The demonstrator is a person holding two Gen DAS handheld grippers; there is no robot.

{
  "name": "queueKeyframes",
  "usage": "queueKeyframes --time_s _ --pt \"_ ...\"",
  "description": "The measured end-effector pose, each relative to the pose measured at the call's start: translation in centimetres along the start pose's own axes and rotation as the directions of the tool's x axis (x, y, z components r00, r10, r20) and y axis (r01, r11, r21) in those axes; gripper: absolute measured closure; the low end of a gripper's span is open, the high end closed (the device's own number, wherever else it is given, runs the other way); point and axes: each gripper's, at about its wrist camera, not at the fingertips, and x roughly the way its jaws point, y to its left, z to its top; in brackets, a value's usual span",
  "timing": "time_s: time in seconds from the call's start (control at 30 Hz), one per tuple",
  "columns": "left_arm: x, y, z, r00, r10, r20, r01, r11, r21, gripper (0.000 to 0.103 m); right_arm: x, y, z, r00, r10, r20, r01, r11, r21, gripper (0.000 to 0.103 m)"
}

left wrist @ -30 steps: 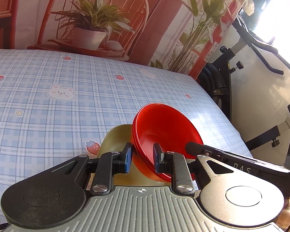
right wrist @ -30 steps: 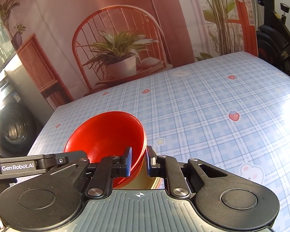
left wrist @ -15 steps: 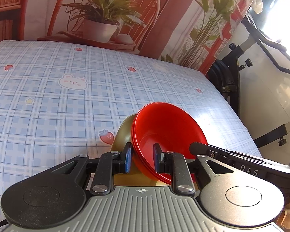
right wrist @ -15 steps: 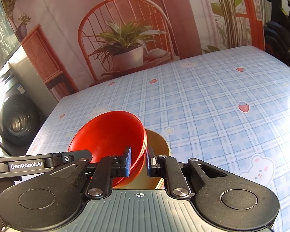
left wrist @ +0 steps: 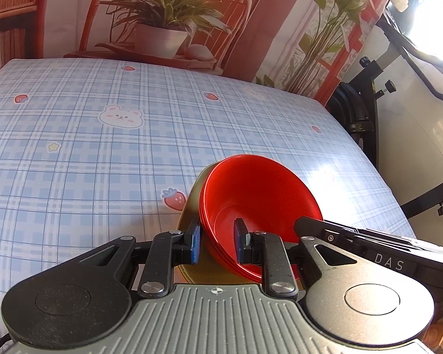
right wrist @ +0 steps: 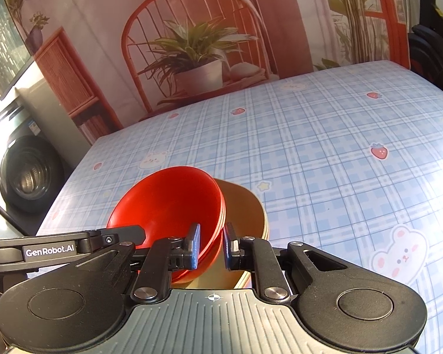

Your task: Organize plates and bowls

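Observation:
A stack of red bowls (left wrist: 257, 194) rests on a mustard-yellow plate (left wrist: 192, 206), held above the checked tablecloth. My left gripper (left wrist: 217, 243) is shut on the near rim of the red bowls, one pad inside and one outside. My right gripper (right wrist: 211, 244) is shut on the opposite rim of the same red bowls (right wrist: 168, 203), with the yellow plate (right wrist: 245, 209) showing to their right. Each gripper's body shows at the edge of the other's view. How the plate is held is hidden.
The table (left wrist: 88, 153) has a blue checked cloth with bears and strawberries. A printed backdrop with a chair and plant stands behind it. An exercise bike (left wrist: 369, 112) stands off the right edge. A washing machine (right wrist: 26, 177) stands off the left edge.
Both grippers, still shut on the red bowls, have risen; the table lies farther below and the yellow plate shows more beneath the bowls.

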Motion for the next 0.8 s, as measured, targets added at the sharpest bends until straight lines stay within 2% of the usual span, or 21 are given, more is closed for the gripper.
queueKeyframes --time_s 0.13,0.27,0.33,0.4,0.6,0.67,0.7,0.77,0.8 --pt "-0.1 -0.2 0.0 1.000 0.014 -0.001 -0.014 1.000 0.002 0.080 -0.1 0.0 0.0 1.000 0.000 0.000 0.000 1.000 0.000 0.086" --pt "-0.2 -0.6 -0.1 0.999 0.054 -0.003 -0.054 0.998 0.021 0.076 -0.5 0.2 0.1 1.000 -0.012 0.010 0.012 1.000 -0.008 0.076" --pt "-0.6 -0.8 -0.1 0.998 0.065 0.002 -0.065 0.998 0.027 0.072 -0.8 0.2 0.1 1.000 -0.013 0.021 0.013 1.000 -0.011 0.074" --pt "-1.1 -1.2 -0.1 0.998 0.063 0.017 -0.064 0.997 0.043 0.063 -1.2 0.3 0.2 0.999 -0.016 0.032 0.016 1.000 -0.012 0.072" --pt "-2.9 -2.8 0.1 0.993 0.091 0.074 -0.099 0.988 0.114 0.056 -2.7 0.3 0.8 0.997 -0.036 0.074 0.037 0.999 -0.010 0.058" --pt "-3.7 -3.2 0.1 0.989 0.106 0.099 -0.119 0.985 0.127 0.050 -3.4 0.4 1.1 0.995 -0.034 0.091 0.035 0.999 -0.009 0.047" --pt "-4.1 -3.3 0.1 0.988 0.110 0.110 -0.123 0.984 0.128 0.044 -3.8 0.4 1.2 0.994 -0.033 0.103 0.034 0.999 -0.010 0.044" --pt "-5.4 -3.7 0.2 0.982 0.110 0.156 -0.131 0.983 0.131 0.035 -4.8 0.4 1.6 0.991 -0.021 0.131 0.024 1.000 -0.020 0.027" --pt "-5.9 -3.9 0.2 0.978 0.115 0.174 -0.139 0.981 0.133 0.029 -5.4 0.5 1.8 0.989 -0.020 0.146 0.024 0.999 -0.027 0.023"
